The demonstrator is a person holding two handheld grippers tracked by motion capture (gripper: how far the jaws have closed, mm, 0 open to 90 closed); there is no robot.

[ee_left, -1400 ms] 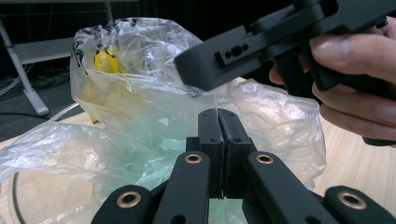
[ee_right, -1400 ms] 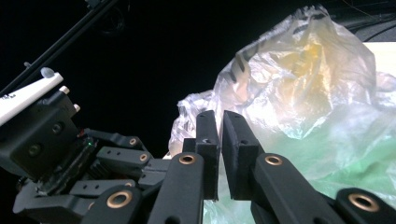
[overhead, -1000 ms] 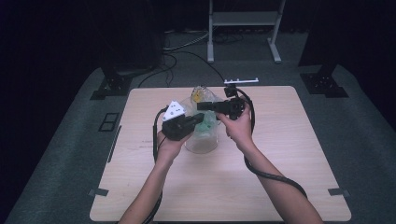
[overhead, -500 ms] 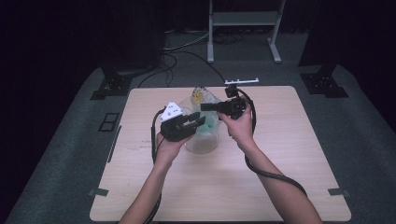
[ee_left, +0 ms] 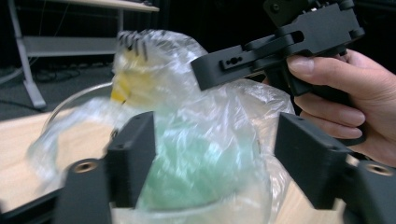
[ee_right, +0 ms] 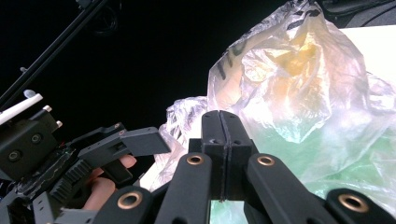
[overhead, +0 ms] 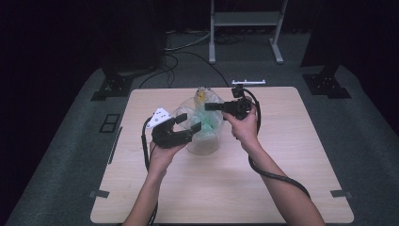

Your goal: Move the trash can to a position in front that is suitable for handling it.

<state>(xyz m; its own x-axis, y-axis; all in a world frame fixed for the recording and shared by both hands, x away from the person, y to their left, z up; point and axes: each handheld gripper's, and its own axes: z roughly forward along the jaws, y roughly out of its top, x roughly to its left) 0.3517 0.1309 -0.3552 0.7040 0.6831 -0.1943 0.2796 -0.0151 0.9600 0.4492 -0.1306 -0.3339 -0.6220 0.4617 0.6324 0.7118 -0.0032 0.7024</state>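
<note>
The right tongs point(overhead: 209, 107) are pressed together on the clear plastic bag point(overhead: 203, 129) mid-tabletop point(overhead: 282, 179), while the left tongs point(overhead: 188, 122), just spreading, straddle it untouched, so the bagging looks unfinished, its top not yet closed.

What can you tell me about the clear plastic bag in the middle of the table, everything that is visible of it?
The plastic bag is thin, transparent and crinkled, standing bunched near the table's middle. Green contents fill its lower part; something yellow sits near its gathered top, which carries dark print. In the right gripper view, the right gripper has its jaws together at the film; whether they pinch it I cannot tell. The left gripper has just been opening: its jaws stand either side of the bag, pads apart from it.
</note>
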